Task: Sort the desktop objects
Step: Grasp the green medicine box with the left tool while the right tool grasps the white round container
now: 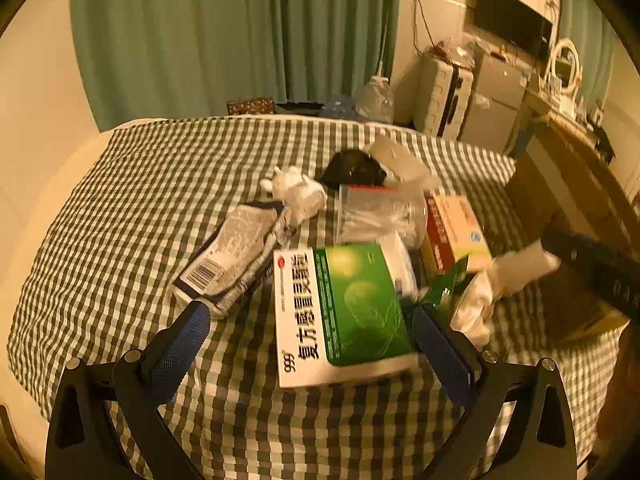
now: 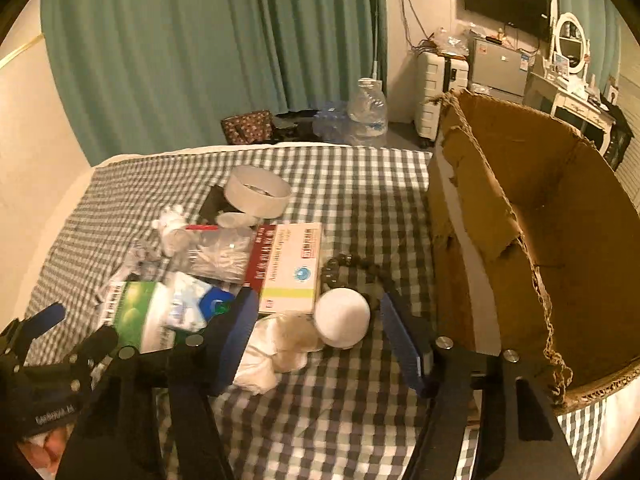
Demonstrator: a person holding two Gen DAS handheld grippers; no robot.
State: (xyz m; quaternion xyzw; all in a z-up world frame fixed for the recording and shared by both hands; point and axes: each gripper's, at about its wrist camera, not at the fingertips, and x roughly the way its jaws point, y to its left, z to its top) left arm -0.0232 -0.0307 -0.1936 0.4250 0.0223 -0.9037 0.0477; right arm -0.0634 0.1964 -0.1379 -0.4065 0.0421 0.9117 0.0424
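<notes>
A pile of objects lies on the checked cloth [image 1: 120,208]. My left gripper [image 1: 308,320] is open, its blue pads either side of a green and white medicine box [image 1: 344,312] that lies flat between them, not clamped. My right gripper [image 2: 320,328] is open around a white round object [image 2: 342,322] and crumpled white tissue [image 2: 272,352]. A red and yellow medicine box [image 2: 290,266] also shows in the left wrist view [image 1: 456,232]. A clear bag of cotton swabs [image 2: 216,256], a foil packet [image 1: 232,256], a white round tub [image 2: 258,194] and dark beads [image 2: 352,266] lie nearby.
An open cardboard box [image 2: 540,216] stands on the right of the cloth, close to my right gripper. Beyond the cloth are green curtains [image 2: 200,40], water bottles [image 2: 366,110], a suitcase [image 2: 440,88] and a dressing table [image 2: 576,92].
</notes>
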